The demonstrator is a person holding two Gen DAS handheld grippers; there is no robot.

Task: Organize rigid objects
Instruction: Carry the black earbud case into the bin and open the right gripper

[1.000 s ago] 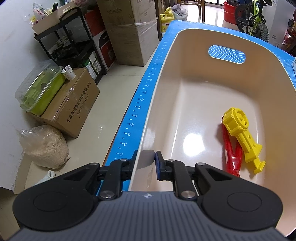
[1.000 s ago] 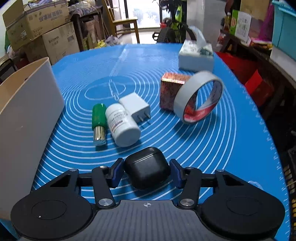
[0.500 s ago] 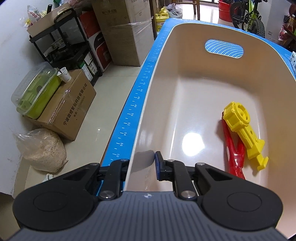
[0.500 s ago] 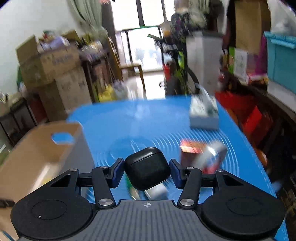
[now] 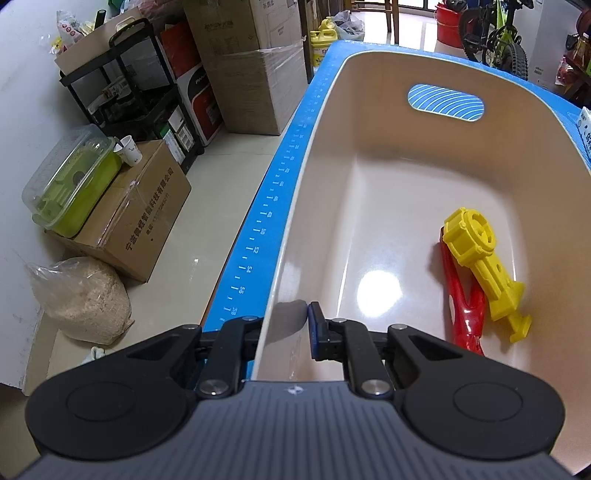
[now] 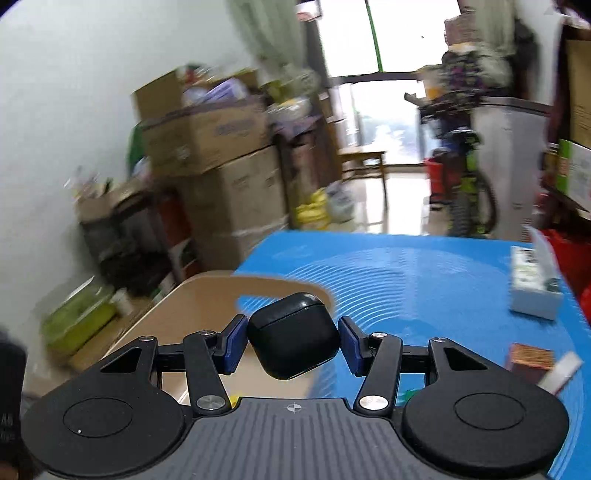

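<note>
Over the beige bin (image 6: 207, 295), right tool (image 6: 293, 345) clamps black case (image 6: 293, 343) (blurred) — left tool (image 5: 286, 325) pinches bin wall.

From my left camera I see a pale glossy tiled floor (image 5: 221, 162) catching soft light beside the table. Against the white wall (image 5: 22, 92) on the left stands a black metal shelf (image 5: 122, 85), with stacked cardboard boxes (image 5: 251, 62) farther along. Nearer, a green lidded container (image 5: 70, 181) sits on a carton, a sack of grain (image 5: 81, 299) beside it. Far off, a bright window (image 6: 391, 33) glares, a bicycle (image 5: 495, 33) parked near it.
</note>
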